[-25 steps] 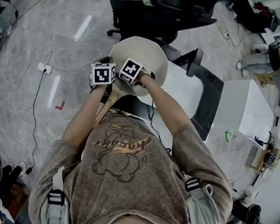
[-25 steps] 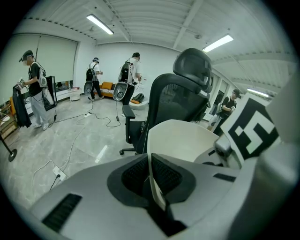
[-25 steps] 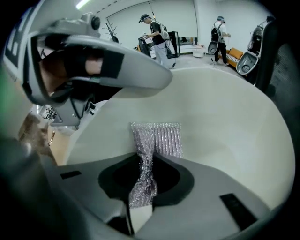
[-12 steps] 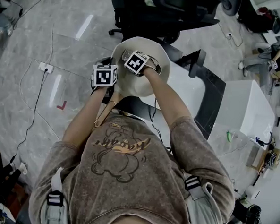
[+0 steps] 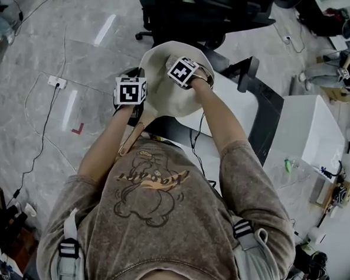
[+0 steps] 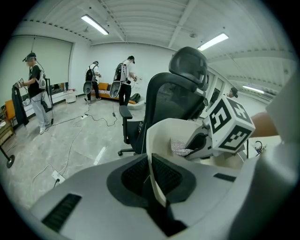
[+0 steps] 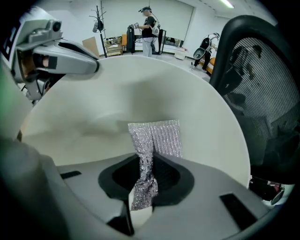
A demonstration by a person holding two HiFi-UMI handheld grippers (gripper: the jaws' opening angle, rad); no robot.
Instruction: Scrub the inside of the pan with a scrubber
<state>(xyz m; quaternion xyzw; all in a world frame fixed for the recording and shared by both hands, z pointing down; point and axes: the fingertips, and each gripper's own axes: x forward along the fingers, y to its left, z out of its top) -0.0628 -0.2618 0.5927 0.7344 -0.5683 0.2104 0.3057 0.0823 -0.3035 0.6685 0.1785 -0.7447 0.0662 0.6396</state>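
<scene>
From the head view, both of the person's arms reach forward over a cream pan (image 5: 159,103), which is held tilted above the floor at the near edge of a white table (image 5: 238,114). The left forearm runs straight ahead, with the left gripper (image 5: 135,107) at the pan's left rim. The right arm bends across, so the right gripper (image 5: 182,72) points steeply down into the bowl of the pan. In the left gripper view, the jaws are nearly together and clamp the thin wall of the pan between their dark pads. Beyond them the right gripper presses a silvery scrubber (image 6: 180,147) against the inner side. A black office chair (image 6: 180,93) stands behind. In the right gripper view, the jaws are closed on the scrubber, pinching it at its middle. Its free end is spread flat on the pan's pale inner surface.
</scene>
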